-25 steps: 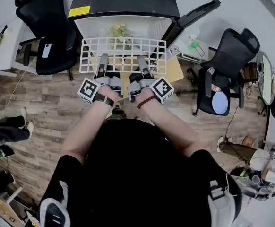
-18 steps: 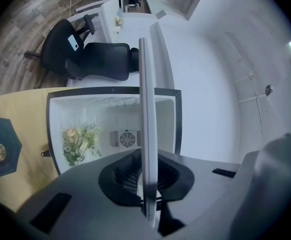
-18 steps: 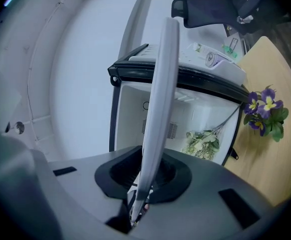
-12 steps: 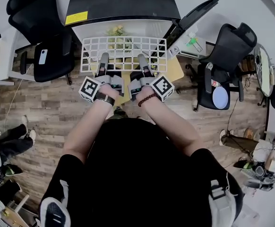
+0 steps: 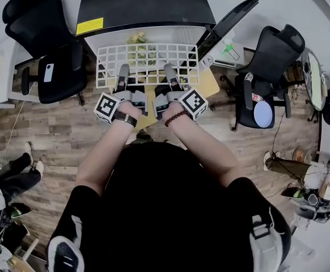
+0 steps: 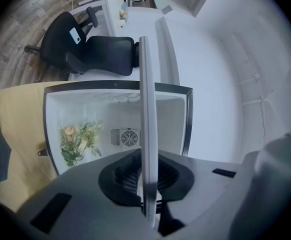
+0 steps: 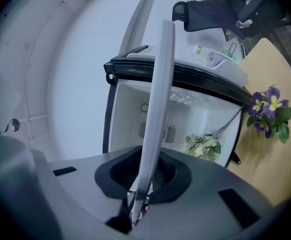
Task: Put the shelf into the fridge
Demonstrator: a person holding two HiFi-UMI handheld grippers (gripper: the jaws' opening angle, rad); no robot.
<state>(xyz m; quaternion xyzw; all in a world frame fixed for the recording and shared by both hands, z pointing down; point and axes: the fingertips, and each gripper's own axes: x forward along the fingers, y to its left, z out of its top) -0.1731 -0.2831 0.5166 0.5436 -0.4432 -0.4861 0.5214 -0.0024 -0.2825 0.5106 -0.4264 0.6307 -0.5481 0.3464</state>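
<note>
Your left tool and right tool each pinch the shelf. Hold it level and push it straight into the fridge at the frame's top, clear of the flowers.

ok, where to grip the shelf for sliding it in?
Its near edge, from the person's side, one gripper per half, as the left gripper and right gripper do. The shelf is a flat grid, so the far edge is free to enter the open fridge.
</note>
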